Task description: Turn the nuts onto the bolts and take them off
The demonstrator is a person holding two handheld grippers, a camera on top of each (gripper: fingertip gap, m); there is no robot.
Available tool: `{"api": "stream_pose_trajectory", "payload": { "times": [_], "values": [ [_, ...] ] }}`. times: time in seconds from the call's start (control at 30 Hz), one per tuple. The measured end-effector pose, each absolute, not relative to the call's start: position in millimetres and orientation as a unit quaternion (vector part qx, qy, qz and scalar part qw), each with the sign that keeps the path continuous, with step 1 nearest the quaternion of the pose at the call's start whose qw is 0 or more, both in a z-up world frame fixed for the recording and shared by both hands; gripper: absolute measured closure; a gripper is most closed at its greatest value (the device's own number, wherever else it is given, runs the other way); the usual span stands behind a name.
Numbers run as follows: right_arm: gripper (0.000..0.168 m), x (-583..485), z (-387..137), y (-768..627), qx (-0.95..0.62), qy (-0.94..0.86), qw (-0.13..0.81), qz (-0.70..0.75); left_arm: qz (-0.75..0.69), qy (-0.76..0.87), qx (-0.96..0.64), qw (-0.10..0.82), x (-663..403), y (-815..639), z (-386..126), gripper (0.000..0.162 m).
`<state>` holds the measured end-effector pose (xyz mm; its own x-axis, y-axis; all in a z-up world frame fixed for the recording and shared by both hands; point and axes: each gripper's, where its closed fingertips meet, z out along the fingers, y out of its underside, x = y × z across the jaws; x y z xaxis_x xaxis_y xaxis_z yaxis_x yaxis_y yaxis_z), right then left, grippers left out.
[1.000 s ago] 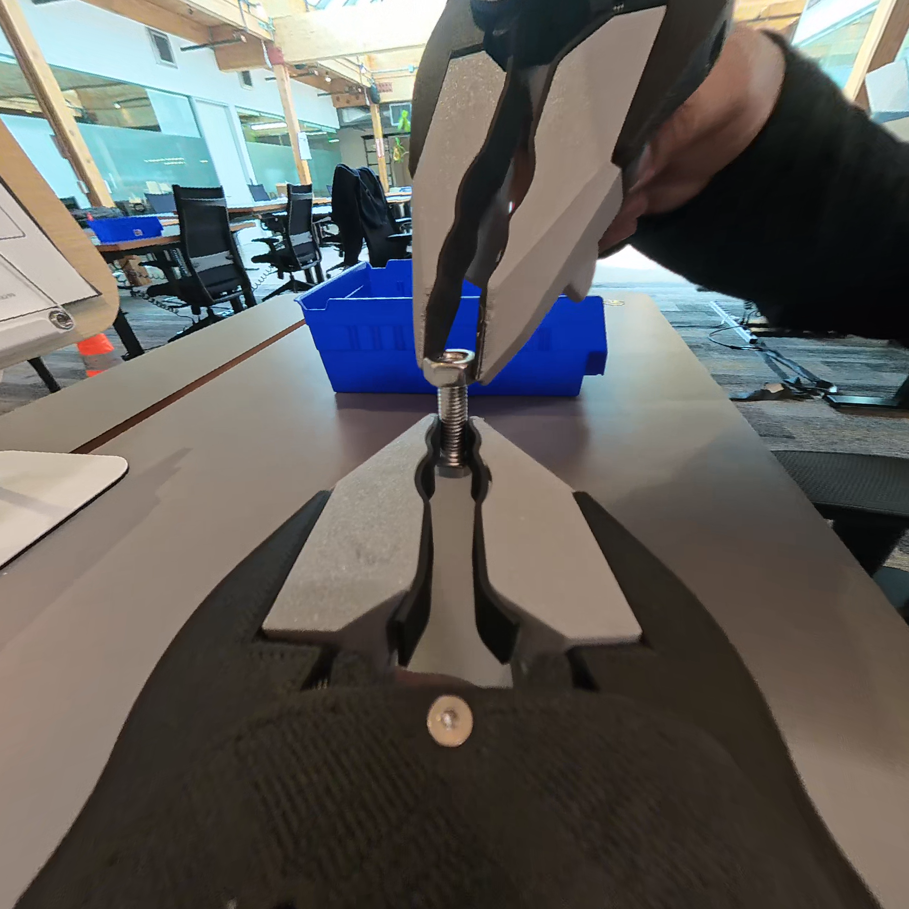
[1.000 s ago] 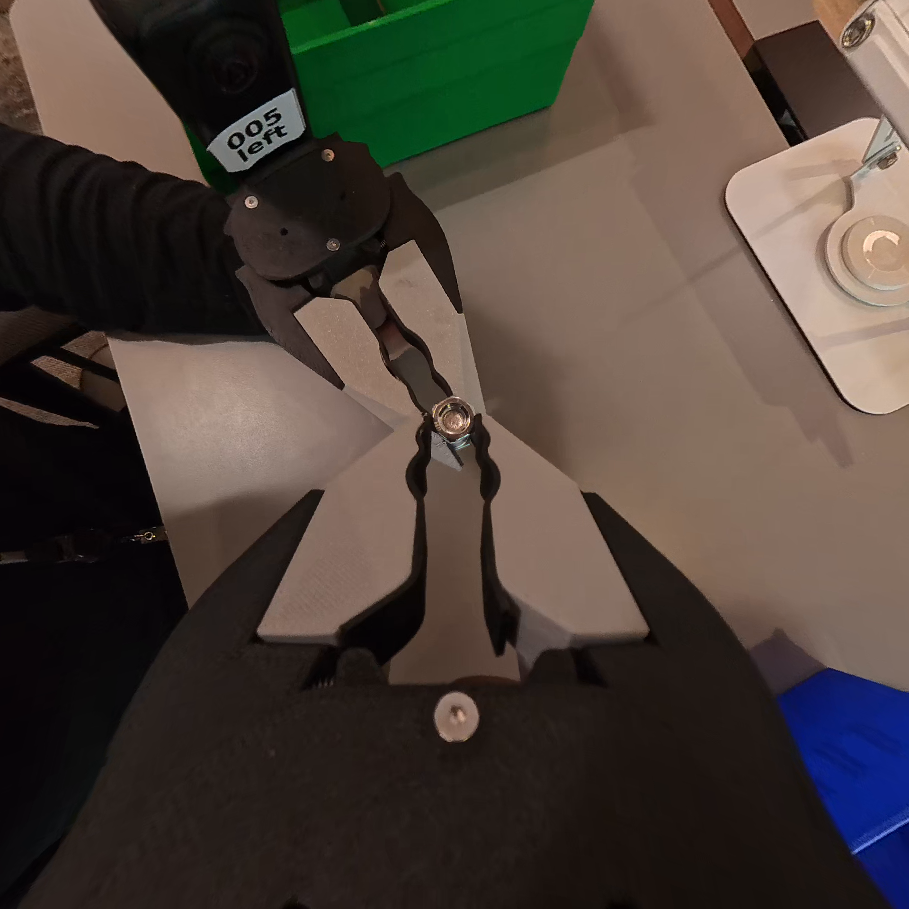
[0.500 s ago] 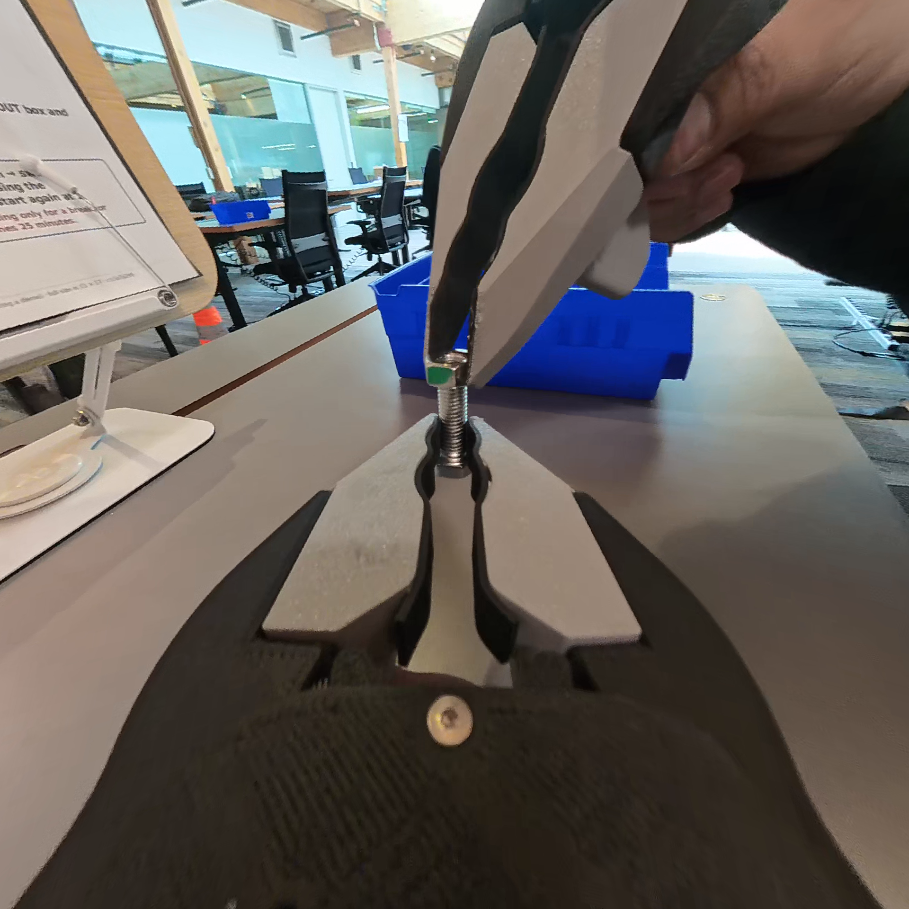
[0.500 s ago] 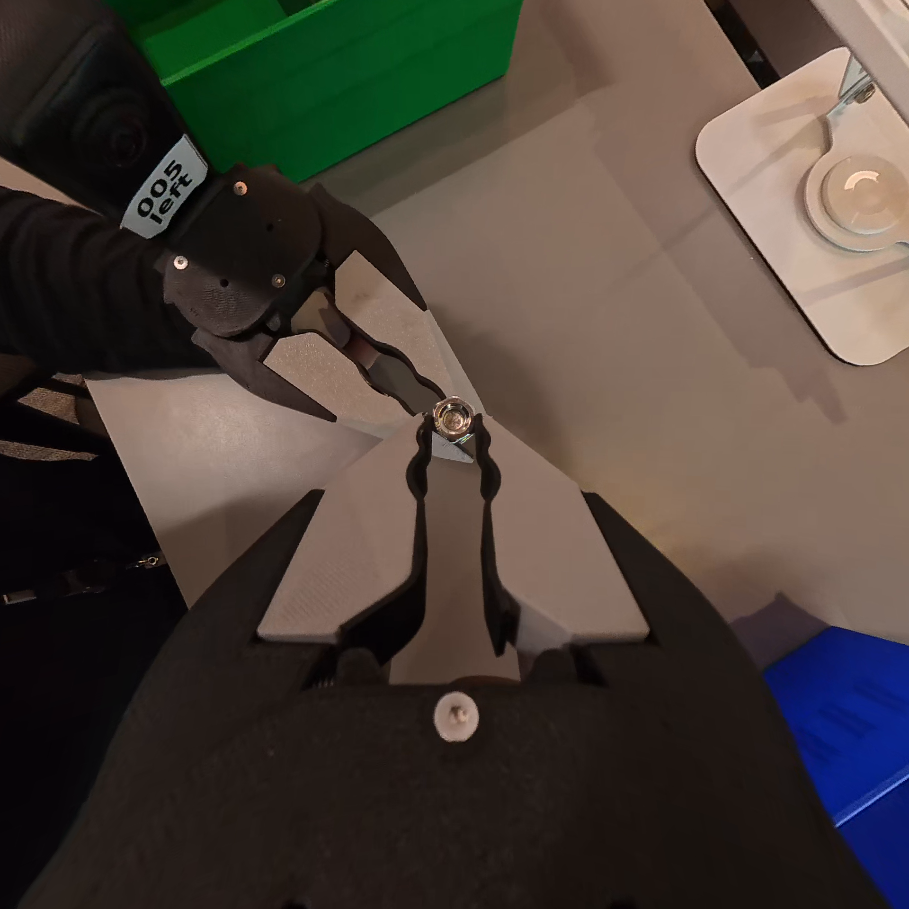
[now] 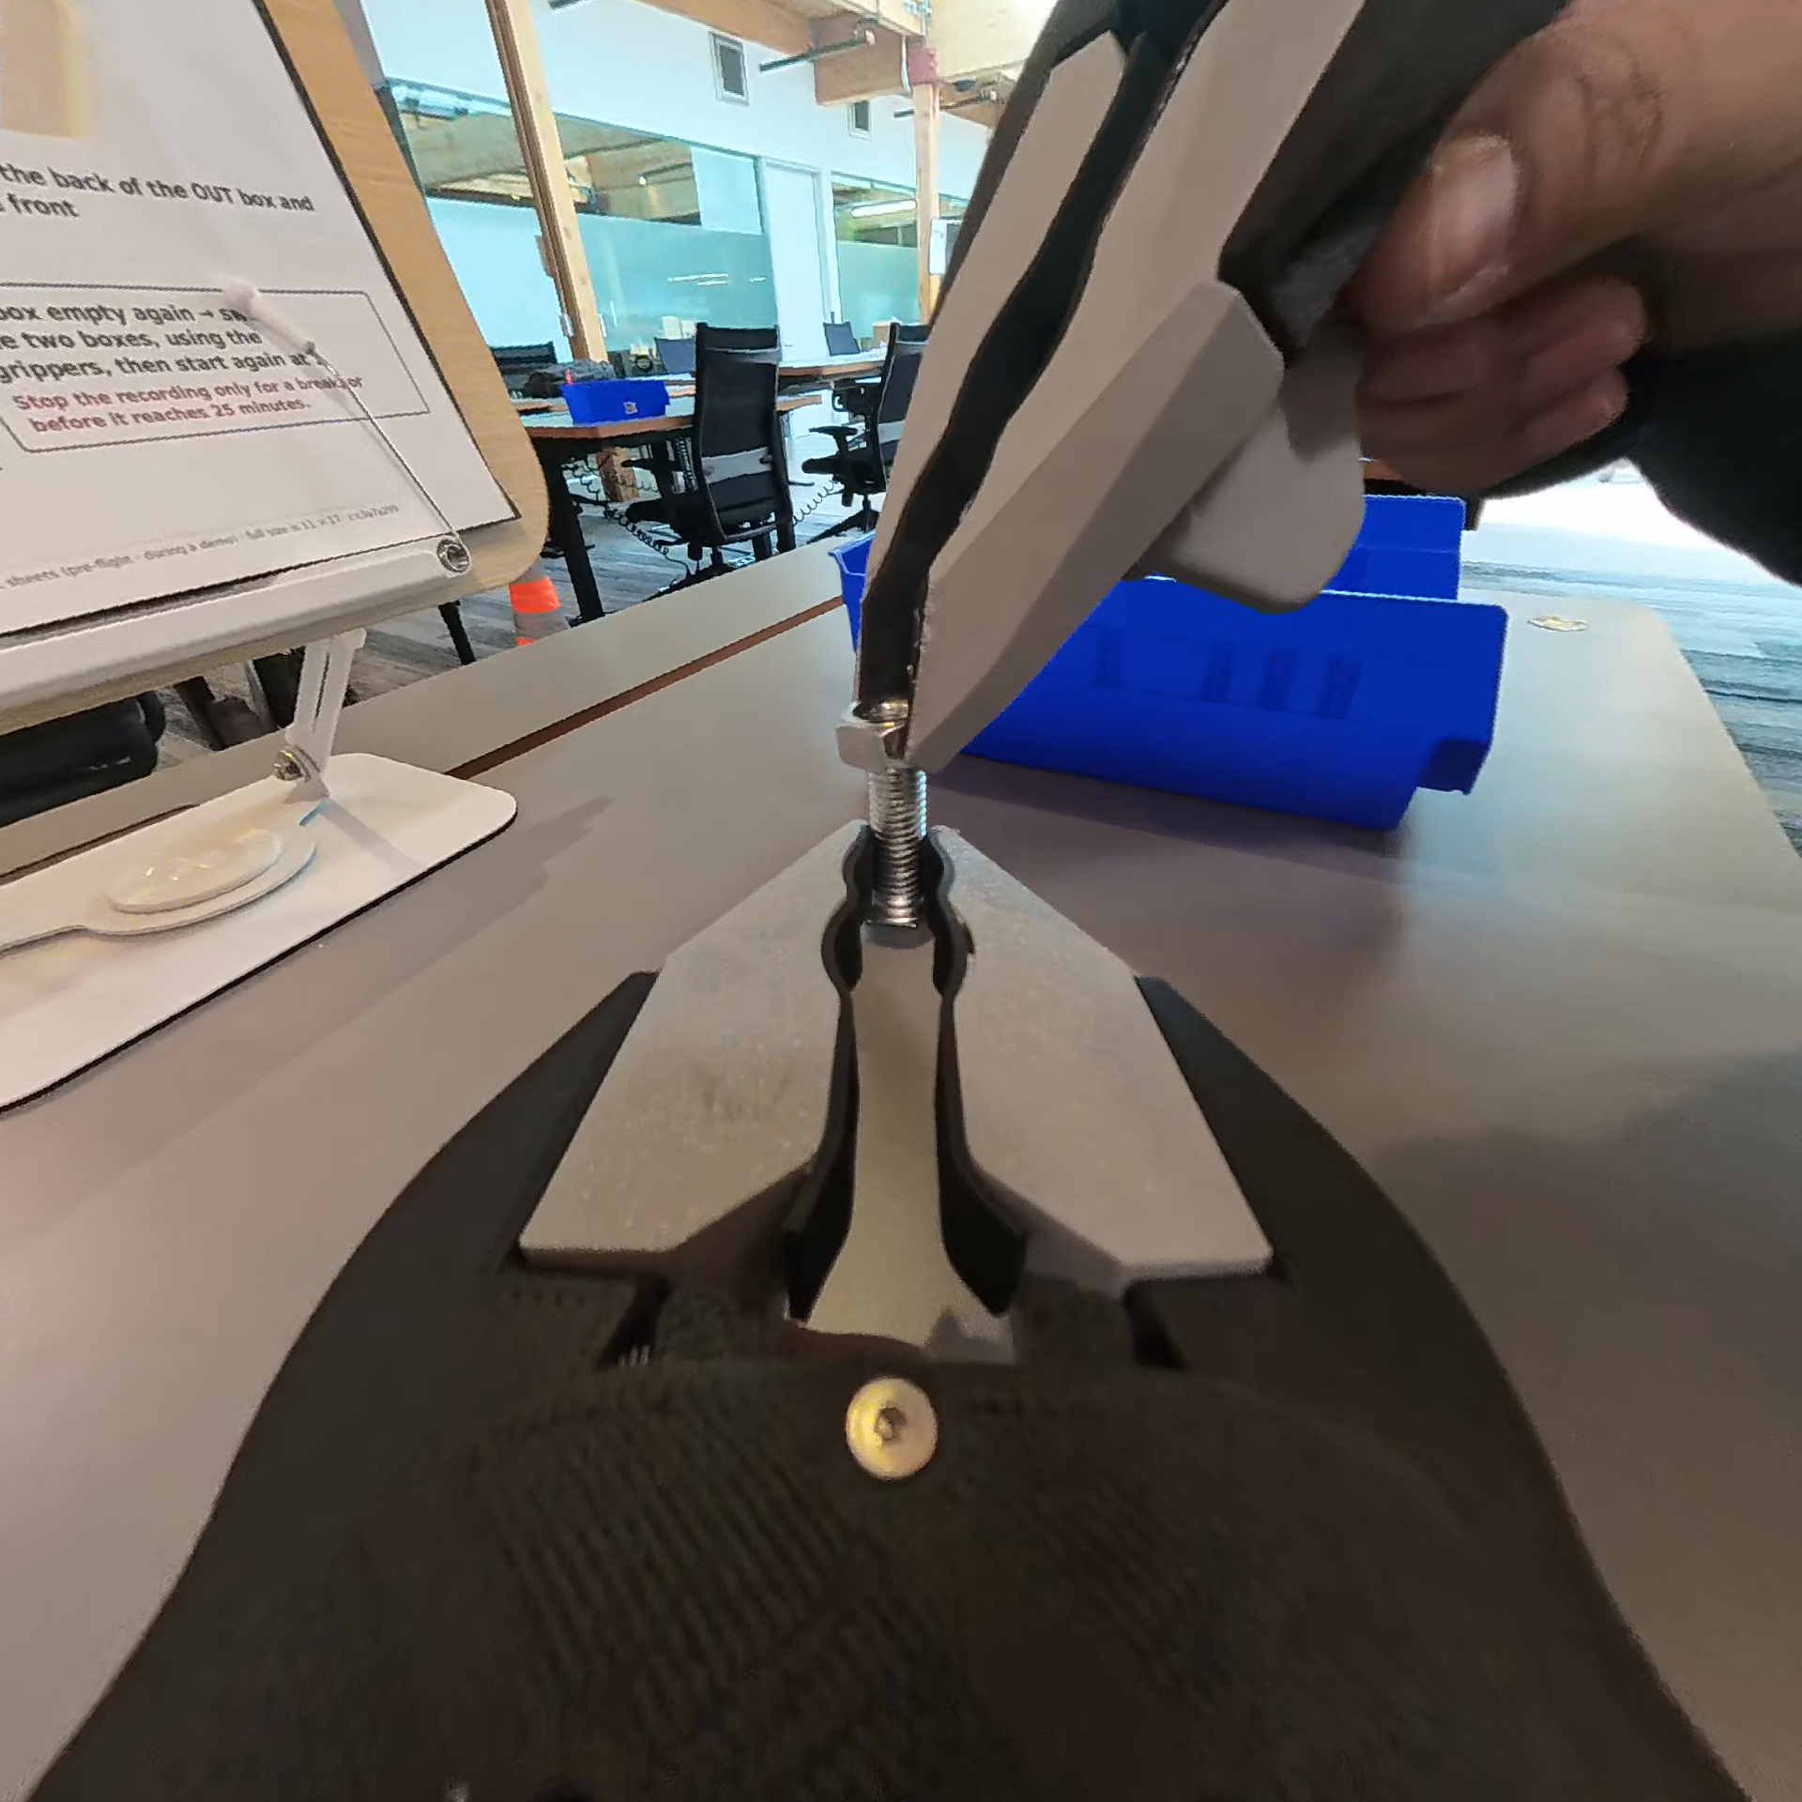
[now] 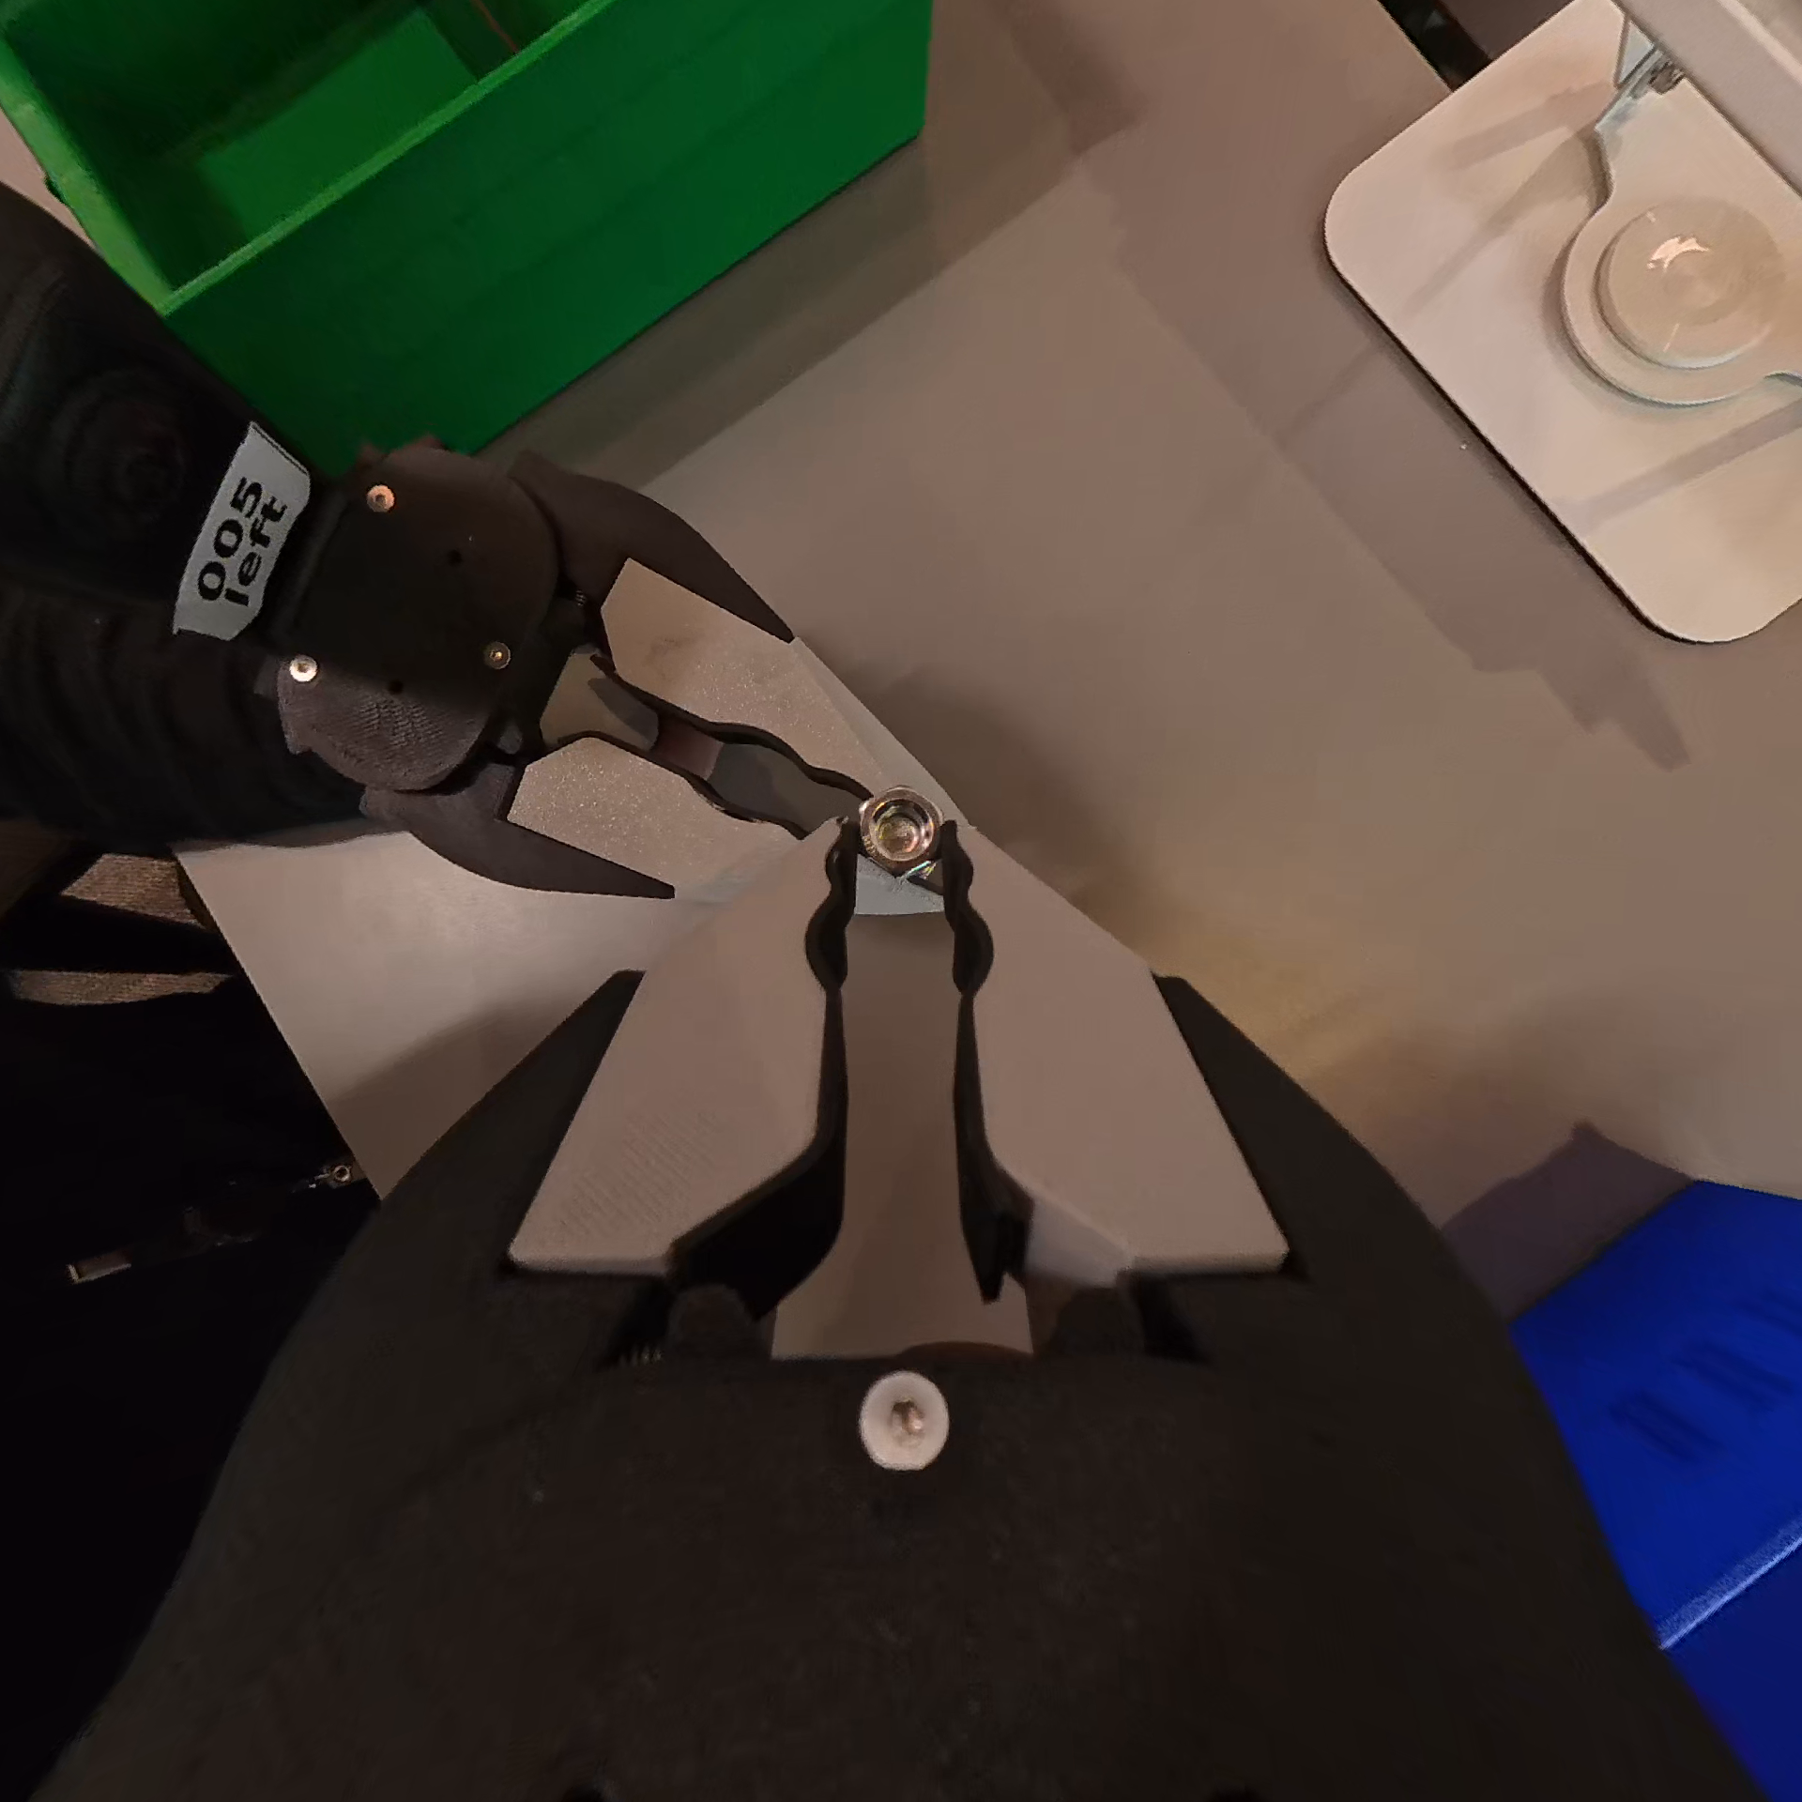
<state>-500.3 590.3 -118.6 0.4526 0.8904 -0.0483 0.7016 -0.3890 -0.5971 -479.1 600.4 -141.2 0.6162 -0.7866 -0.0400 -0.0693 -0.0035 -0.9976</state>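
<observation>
Your desk [image 5: 1268, 1024] carries the big things first: a blue bin [image 5: 1219, 702] far ahead of your left tongs, a green bin [image 6: 468, 195] on the opposite side near your left arm, and a white stand [image 5: 244, 858] holding a sheet of paper off to the left.

Your left tongs [image 5: 902, 878] lie low and nearly level over the desk, pressed together on the lower shank of the bolt [image 5: 895, 829]. That bolt stands upright, its long axis vertical, with its free threaded end pointing up. Your right tongs [image 6: 897, 853] come down on it from above, steeply tilted, and pinch the nut [image 5: 871, 743] sitting at the very top of the threads. From the right wrist view you look almost straight down the bolt's axis, seeing the nut as a ring with the bolt end in its middle.

So the nut lies directly above your left tongs and directly at the tip of your right ones; the right hand [image 5: 1560, 293] is the one that acts on it. Whichever way you turn, the twist likely has to run around that vertical line. Keep the right tongs in line with the shank as you rotate, since any lean could bind the threads. The nut looks only barely engaged, though how many threads it covers is too small to tell.
</observation>
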Motion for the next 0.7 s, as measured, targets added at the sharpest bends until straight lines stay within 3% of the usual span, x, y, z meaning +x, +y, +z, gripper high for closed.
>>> {"api": "stream_pose_trajectory", "payload": {
  "times": [0.7],
  "values": [
    [0.154, -511, -106, 593, -0.782, -0.476, 0.346, 0.207, -0.348, 0.283, -0.642, 0.622, -484, 601, -128, 0.156]
  ]
}}
